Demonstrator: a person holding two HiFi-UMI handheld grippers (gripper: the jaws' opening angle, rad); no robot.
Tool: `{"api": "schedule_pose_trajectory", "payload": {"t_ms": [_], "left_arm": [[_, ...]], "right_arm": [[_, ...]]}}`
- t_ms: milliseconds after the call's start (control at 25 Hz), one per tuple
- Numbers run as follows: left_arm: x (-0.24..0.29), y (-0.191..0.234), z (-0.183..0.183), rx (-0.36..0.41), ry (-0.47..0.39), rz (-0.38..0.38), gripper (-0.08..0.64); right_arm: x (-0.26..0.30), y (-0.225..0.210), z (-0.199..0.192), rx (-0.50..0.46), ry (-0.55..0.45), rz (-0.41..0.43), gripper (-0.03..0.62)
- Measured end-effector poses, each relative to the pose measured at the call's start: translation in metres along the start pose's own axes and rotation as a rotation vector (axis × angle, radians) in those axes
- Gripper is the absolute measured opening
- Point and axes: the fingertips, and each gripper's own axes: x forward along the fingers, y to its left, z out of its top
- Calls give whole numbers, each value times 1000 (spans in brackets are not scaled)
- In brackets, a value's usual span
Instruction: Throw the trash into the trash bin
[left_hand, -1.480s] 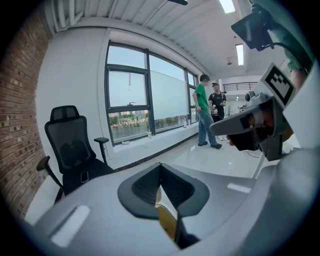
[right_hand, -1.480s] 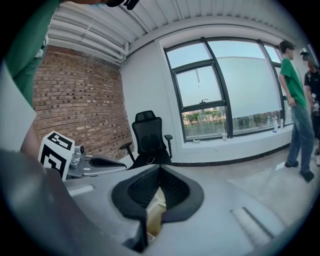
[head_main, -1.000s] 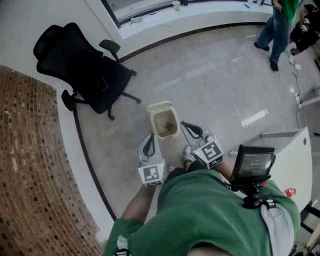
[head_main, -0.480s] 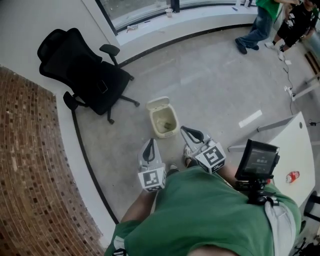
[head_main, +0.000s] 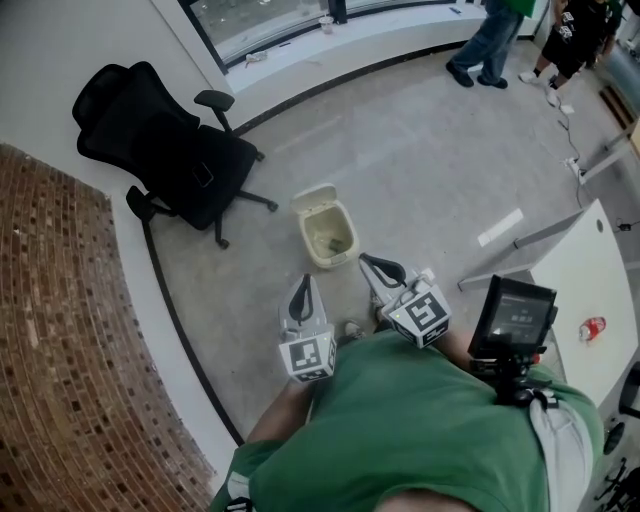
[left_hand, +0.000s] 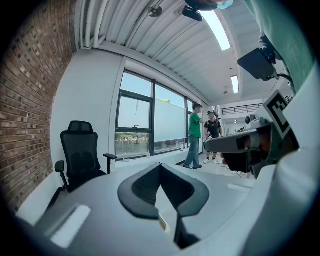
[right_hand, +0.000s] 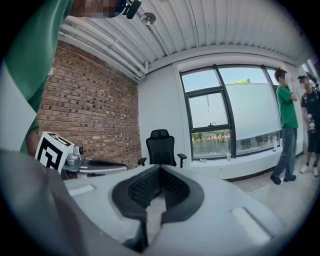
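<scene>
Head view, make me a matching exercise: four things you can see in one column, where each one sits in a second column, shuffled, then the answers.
Things
1. black office chair
2. cream plastic trash bin
3. red can
4. red-brown brick wall

Places
A. lying on the white table, at the right
B. filling the lower left corner
C. on the grey floor, just ahead of the left tongs and right tongs, lid open
D. upper left, near the window

Pairs: 1-D, 2-C, 3-A, 4-B
</scene>
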Motion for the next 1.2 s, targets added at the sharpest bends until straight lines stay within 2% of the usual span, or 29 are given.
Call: {"api": "schedule_pose_trajectory", "payload": {"t_ms": [120, 440, 960, 1200], "left_arm": [[8, 2, 3, -1, -3, 0, 6], [-30, -1, -1, 5, -28, -57, 6], [-20, -15, -1, 12, -13, -127, 6], [-17, -15, -3, 0, -22, -141, 6]], "right_arm": [[4, -6, 3, -4, -7, 1, 3], [-23, 35, 2, -19, -33, -38, 3], [-35, 22, -1, -11, -30, -117, 3], [-35, 22, -4, -21, -23, -127, 3]]}}
